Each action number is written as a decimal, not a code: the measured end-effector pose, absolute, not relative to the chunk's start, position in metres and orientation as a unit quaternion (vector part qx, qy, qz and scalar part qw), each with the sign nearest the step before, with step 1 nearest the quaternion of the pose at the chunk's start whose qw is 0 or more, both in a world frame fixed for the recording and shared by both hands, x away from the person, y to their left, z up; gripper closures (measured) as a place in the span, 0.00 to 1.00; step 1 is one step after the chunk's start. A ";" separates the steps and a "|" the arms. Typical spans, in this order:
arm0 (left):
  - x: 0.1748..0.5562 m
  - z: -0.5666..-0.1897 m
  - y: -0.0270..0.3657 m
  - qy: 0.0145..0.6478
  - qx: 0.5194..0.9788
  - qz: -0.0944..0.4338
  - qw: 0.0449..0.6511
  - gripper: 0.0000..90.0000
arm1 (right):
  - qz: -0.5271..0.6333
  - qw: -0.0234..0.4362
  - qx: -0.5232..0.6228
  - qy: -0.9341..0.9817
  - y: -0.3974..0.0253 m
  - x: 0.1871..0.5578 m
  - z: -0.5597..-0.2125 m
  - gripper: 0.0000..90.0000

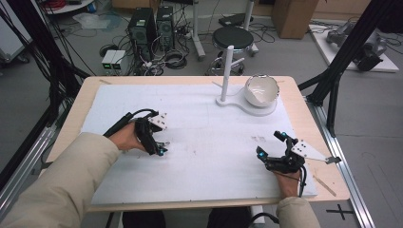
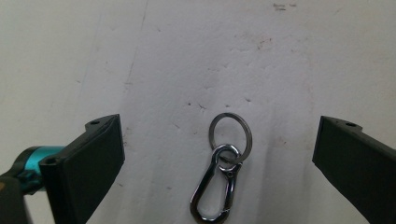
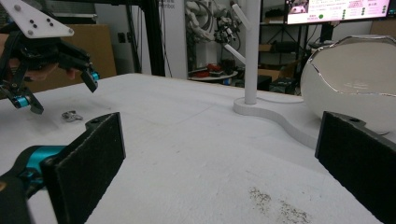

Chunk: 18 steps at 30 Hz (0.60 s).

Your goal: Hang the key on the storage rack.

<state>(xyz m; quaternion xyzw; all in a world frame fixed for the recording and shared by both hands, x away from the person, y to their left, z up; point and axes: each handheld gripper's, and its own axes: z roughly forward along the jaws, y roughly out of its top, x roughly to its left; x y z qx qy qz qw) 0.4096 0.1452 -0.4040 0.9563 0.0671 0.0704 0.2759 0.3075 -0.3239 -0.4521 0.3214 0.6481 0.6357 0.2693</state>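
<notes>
In the high view the carabiner keyring (image 1: 164, 144) is little more than a dark speck beside the tips of the left gripper (image 1: 161, 147), too small to read. The left gripper view shows it plainly: a polished metal carabiner clip (image 2: 214, 191), pear-shaped, its lower end cut off by the frame's bottom edge, linked to a thin round split ring (image 2: 230, 135) at its 12 o'clock. It lies flat on the white foam mat (image 1: 204, 142) between the two black jaws, touching neither; the jaws stand wide apart. The mat's surface is faintly pitted and scuffed with grey marks.

The right gripper (image 1: 271, 145) sits at about 4 o'clock on the table (image 1: 304, 111), its jaws also spread wide with nothing between them. From the right gripper view, the keyring is a small shiny lump on the mat at 9 o'clock, just below the other gripper.

At about 1 o'clock on the mat stands a white stand (image 1: 227, 71), a smooth upright post with short side pegs on a flat curved base. A glossy white egg-shaped bowl (image 1: 261, 90) with a jagged, cracked-shell rim rests on that base; its right side is cut off in the right gripper view.
</notes>
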 end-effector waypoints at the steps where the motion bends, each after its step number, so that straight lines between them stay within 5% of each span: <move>1: 0.409 -0.405 0.144 0.066 0.957 0.072 0.272 0.04 | 0.636 0.269 0.321 0.648 -0.324 0.308 -0.452 0.01; 18: 0.407 -0.407 0.138 0.059 0.966 0.076 0.238 0.28 | 0.637 0.269 0.324 0.646 -0.324 0.308 -0.452 0.01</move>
